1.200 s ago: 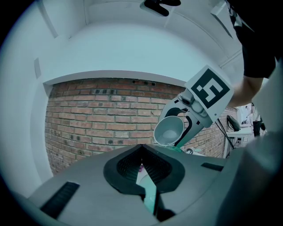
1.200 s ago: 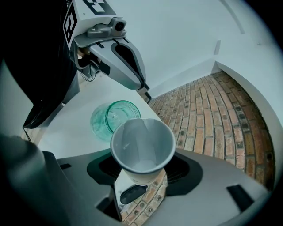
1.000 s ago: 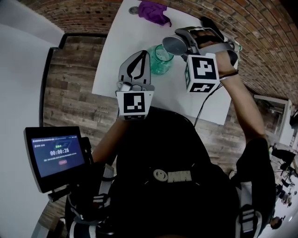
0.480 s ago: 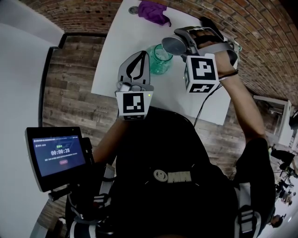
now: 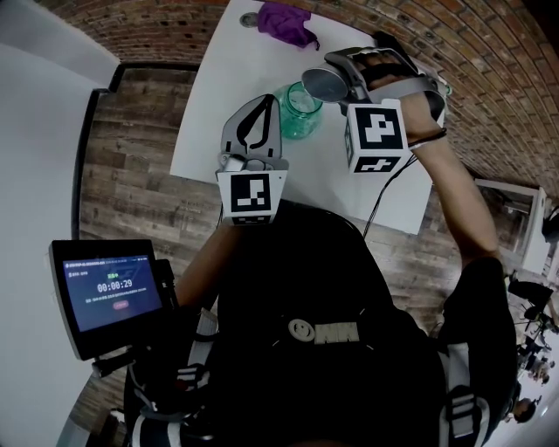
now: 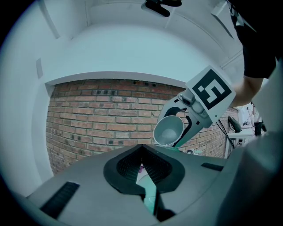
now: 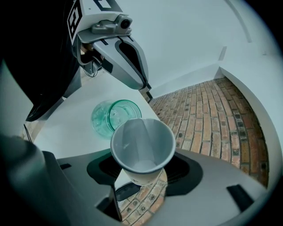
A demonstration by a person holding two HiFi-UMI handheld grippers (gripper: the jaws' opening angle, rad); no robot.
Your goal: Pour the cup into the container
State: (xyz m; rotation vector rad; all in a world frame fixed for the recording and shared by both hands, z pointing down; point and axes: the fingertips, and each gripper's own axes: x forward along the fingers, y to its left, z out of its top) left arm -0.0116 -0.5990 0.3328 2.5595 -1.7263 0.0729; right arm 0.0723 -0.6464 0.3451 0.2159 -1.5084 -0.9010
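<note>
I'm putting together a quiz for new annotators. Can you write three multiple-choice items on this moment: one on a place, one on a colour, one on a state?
1. The purple cloth lies: A in the jar; B at the table's far end; C over the cup.
2. The jar is: A red; B yellow; C teal.
3. The right gripper is: A shut on the cup; B open and empty; C shut on the cloth.

Answers: B, the head view shows it at the far end, beyond the jar. C, its glass looks teal in every view. A, the jaws clamp the cup's base.
</note>
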